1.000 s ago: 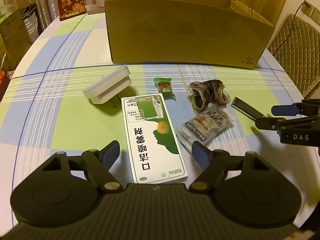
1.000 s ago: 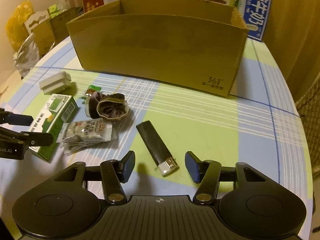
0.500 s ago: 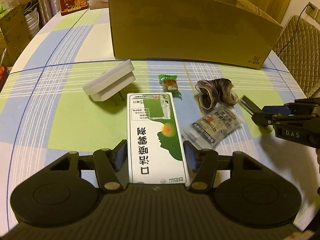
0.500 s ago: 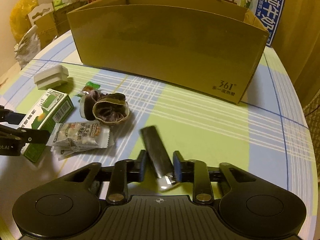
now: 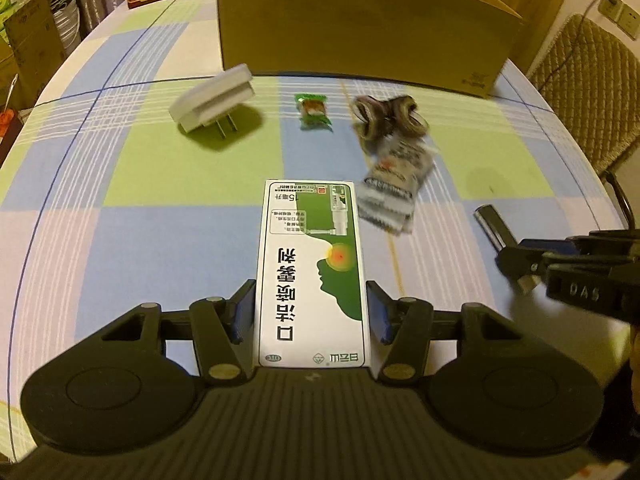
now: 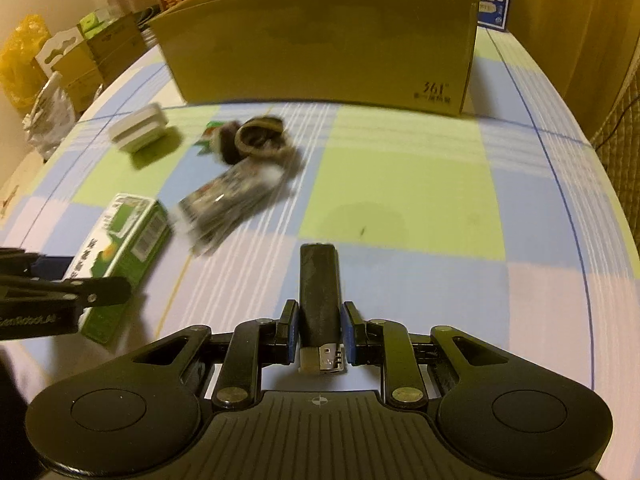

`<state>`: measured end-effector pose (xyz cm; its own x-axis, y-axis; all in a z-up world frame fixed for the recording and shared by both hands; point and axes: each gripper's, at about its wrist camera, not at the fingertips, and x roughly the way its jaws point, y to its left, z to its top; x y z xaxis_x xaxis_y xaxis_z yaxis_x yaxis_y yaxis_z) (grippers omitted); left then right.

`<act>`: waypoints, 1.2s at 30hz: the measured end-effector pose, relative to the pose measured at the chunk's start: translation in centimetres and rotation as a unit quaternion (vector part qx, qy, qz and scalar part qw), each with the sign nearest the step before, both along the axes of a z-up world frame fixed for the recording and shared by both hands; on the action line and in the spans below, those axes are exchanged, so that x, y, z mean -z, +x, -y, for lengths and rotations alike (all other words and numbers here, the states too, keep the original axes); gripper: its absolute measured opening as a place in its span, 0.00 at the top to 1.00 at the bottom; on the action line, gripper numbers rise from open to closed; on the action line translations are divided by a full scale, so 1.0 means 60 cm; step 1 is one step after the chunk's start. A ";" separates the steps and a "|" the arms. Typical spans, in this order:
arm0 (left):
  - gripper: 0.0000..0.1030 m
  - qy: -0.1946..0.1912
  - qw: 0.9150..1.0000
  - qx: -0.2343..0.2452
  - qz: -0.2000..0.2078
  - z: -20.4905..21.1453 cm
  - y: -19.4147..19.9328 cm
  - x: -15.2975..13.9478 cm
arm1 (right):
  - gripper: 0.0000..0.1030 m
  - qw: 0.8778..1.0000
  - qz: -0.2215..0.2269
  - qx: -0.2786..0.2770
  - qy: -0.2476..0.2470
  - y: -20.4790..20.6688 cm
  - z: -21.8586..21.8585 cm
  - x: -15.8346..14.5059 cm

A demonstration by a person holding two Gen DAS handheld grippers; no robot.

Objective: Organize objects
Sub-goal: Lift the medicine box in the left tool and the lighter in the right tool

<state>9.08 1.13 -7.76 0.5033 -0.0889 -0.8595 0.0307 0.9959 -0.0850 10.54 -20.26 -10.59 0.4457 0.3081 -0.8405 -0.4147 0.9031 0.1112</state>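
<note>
Left wrist view
Left gripper (image 5: 311, 312): clenched on the near end of the spray box (image 5: 311, 268), one finger on each long side.
Spray box axis: runs straight out from the gripper toward the carton (image 5: 360, 28) at the table's far edge; it appears lifted clear of the table (image 5: 140, 240).
Left on the table: plug (image 5: 214, 102), candy (image 5: 314, 110) and hair ties (image 5: 390, 118) in a row before the carton's near wall; sachet (image 5: 394, 190) just nearer.
Right gripper (image 5: 532, 266): at the right edge, with the lighter (image 5: 490, 222) between its fingers.

Right wrist view
Right gripper (image 6: 319, 328): clamped on the lighter (image 6: 319, 292) near its metal end.
Lighter axis: points ahead, in line with the fingers, toward the carton (image 6: 320, 40).
Carton position: straight ahead of both grippers, open top, near wall standing between held things and inside.
Judgement: each thing must likely rise above that wall, then go forward; the right gripper faces the carton's right half, the left its left half.
</note>
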 end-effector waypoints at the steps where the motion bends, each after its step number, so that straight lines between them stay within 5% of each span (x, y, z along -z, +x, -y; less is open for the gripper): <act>1: 0.50 0.001 1.000 0.001 0.000 0.003 -0.003 -0.001 | 0.81 1.000 0.002 -0.003 -0.001 -0.008 -0.001 0.000; 36: 0.51 0.026 1.000 0.000 0.007 0.016 0.024 0.015 | 0.82 0.997 0.061 -0.023 -0.030 -0.016 -0.026 0.012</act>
<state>10.51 0.17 -8.64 0.5155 -0.0451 -0.8557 0.0325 0.9989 -0.0331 9.56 -18.72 -11.33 0.5317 0.2816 -0.7988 -0.4638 0.8859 0.0036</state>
